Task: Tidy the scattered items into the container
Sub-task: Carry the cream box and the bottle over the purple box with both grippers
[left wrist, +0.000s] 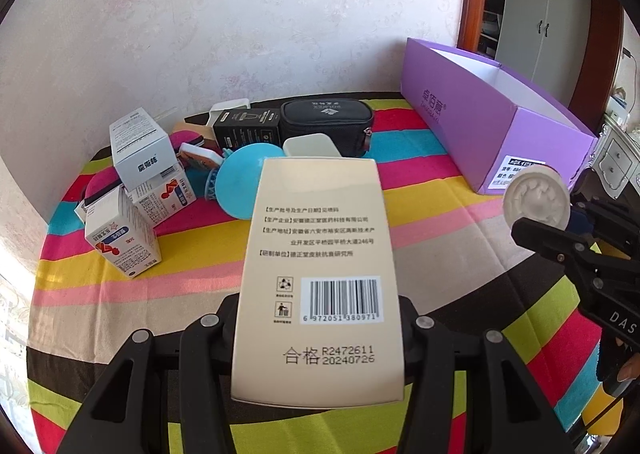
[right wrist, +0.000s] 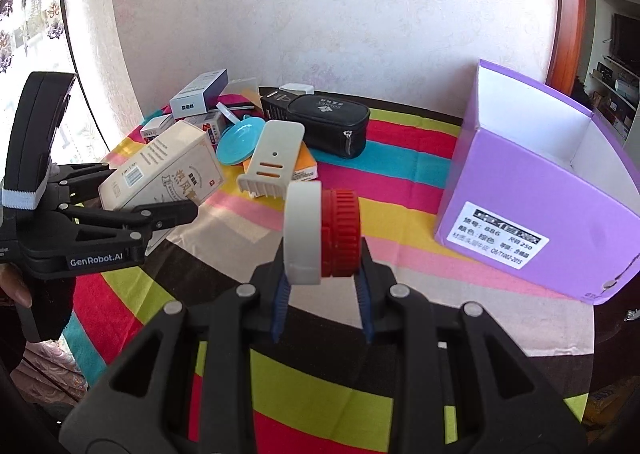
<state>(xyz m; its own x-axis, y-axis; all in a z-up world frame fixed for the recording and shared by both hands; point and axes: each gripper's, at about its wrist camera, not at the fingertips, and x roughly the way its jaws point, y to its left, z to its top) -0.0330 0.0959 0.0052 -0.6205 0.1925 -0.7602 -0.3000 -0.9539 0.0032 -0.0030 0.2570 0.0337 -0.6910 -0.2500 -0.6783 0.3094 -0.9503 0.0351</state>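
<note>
My left gripper (left wrist: 318, 318) is shut on a beige carton (left wrist: 320, 254) with a barcode, held above the striped cloth; it also shows in the right wrist view (right wrist: 160, 170). My right gripper (right wrist: 322, 282) is shut on a round red-and-white container (right wrist: 320, 232), which shows in the left wrist view (left wrist: 536, 200) too. The open purple box (right wrist: 532, 190) stands to the right, also seen in the left wrist view (left wrist: 480, 134). A pile of scattered items lies at the back left: white medicine boxes (left wrist: 138, 158), a blue dish (left wrist: 244, 182), a black pouch (left wrist: 326, 126).
A cream plastic holder (right wrist: 272, 158) lies on an orange box (right wrist: 306, 166) near the pile. A black box (left wrist: 246, 126) stands behind the blue dish. The wall runs behind the table. A doorway and cabinets are at the right.
</note>
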